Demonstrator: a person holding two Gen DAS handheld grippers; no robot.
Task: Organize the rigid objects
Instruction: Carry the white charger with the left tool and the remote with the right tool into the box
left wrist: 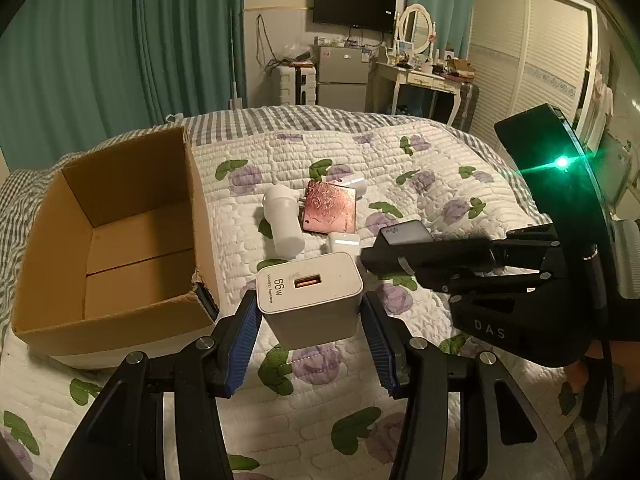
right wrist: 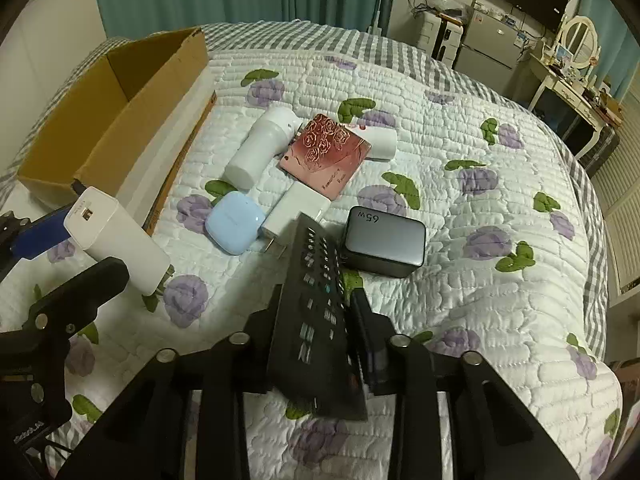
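We are seeing the cardboard box (left wrist: 116,236) standing open at the left edge of the quilted bed (left wrist: 400,168), its near corner torn, with bare quilt lying between its right wall and the cluster of things. Our left gripper (left wrist: 310,304) is clamping the white 66W charger (left wrist: 310,294) between its blue pads (left wrist: 244,344), holding it above the quilt just right of the box's near corner. Beyond it the white cylinder (right wrist: 260,146), the pink rose-patterned case (right wrist: 326,156), a white plug adapter (right wrist: 296,210) and the pale blue earbud case (right wrist: 234,228) are lying close together. Our right gripper (right wrist: 316,320) is gripping a black remote control (right wrist: 316,312), its tip reaching beside the grey 65W charger (right wrist: 384,242). Open quilt is spreading rightward; teal curtains (left wrist: 120,40), a wall television (left wrist: 354,6) and a dressing table (left wrist: 420,68) are standing behind
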